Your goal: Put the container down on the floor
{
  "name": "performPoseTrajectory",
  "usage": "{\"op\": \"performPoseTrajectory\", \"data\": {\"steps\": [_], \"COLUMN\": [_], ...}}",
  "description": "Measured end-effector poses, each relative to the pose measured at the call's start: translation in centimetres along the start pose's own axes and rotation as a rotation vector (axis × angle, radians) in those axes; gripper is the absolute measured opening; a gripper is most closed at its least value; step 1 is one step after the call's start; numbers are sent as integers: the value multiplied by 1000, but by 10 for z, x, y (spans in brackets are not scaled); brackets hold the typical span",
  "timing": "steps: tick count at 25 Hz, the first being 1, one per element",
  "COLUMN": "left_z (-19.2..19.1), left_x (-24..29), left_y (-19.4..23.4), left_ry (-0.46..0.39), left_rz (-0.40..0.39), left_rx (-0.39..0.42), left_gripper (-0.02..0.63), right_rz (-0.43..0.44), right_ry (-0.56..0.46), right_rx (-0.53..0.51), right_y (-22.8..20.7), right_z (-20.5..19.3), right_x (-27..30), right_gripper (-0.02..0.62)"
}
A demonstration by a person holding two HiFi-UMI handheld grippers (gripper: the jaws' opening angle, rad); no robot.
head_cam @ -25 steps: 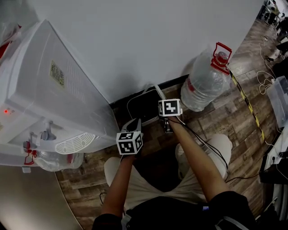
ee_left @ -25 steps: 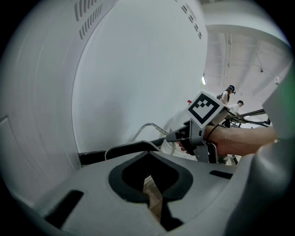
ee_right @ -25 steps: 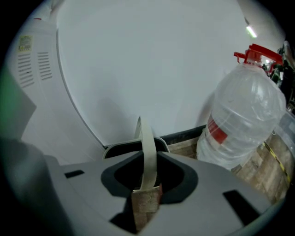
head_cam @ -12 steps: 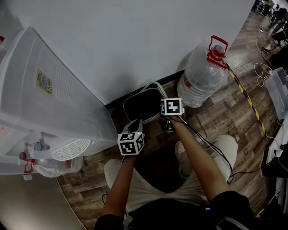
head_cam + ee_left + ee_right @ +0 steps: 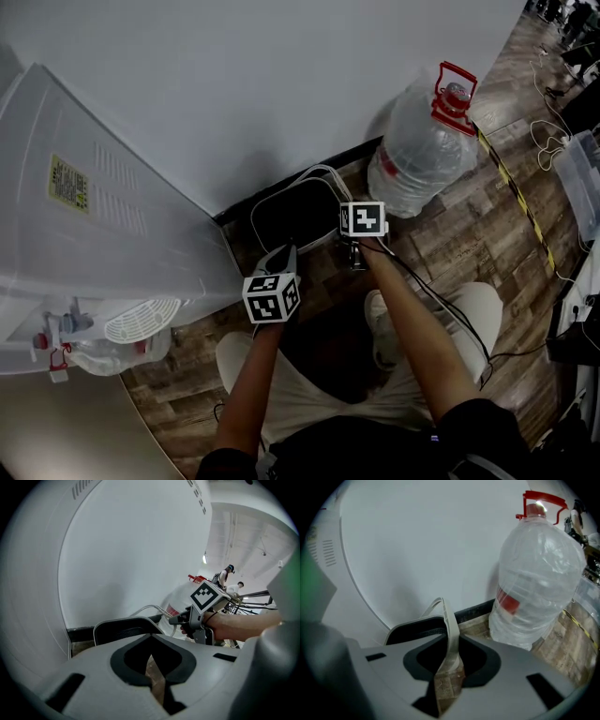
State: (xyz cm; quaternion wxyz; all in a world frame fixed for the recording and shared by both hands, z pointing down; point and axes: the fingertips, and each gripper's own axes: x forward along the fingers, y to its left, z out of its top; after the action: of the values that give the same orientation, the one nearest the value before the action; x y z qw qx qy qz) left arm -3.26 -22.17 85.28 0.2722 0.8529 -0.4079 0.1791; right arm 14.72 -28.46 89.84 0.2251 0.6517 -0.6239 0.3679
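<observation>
- The container (image 5: 292, 217) is a dark, rounded bin with a white rim and a white hoop handle (image 5: 449, 625). It is just left of the water jug (image 5: 422, 159).
- The right tool (image 5: 352, 255) grips the handle; its jaws have just been closing on it.
- The left tool (image 5: 281, 258) is closed and empty.

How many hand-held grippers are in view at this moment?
2. The left hand-held gripper is beside the water dispenser; the right hand-held gripper, its jaws having just closed further, pinches the container's handle near the water jug.
</observation>
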Motion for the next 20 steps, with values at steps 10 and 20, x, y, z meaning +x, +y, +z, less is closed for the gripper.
{"op": "performPoseTrajectory", "data": {"steps": [10,20], "left_z": [-6,-9], "left_x": [11,18], "left_y": [-9,-7], "left_ry": [7,11], "left_rz": [-31,-36], "left_rx": [16,12], "left_gripper": [15,15], "right_rz": [11,16], "right_ry": [-17,-4], "right_rx": [31,41], "right_y": [-15,-20], "right_z": [-10,-18], "right_x": [17,28], "right_gripper": [94,94]}}
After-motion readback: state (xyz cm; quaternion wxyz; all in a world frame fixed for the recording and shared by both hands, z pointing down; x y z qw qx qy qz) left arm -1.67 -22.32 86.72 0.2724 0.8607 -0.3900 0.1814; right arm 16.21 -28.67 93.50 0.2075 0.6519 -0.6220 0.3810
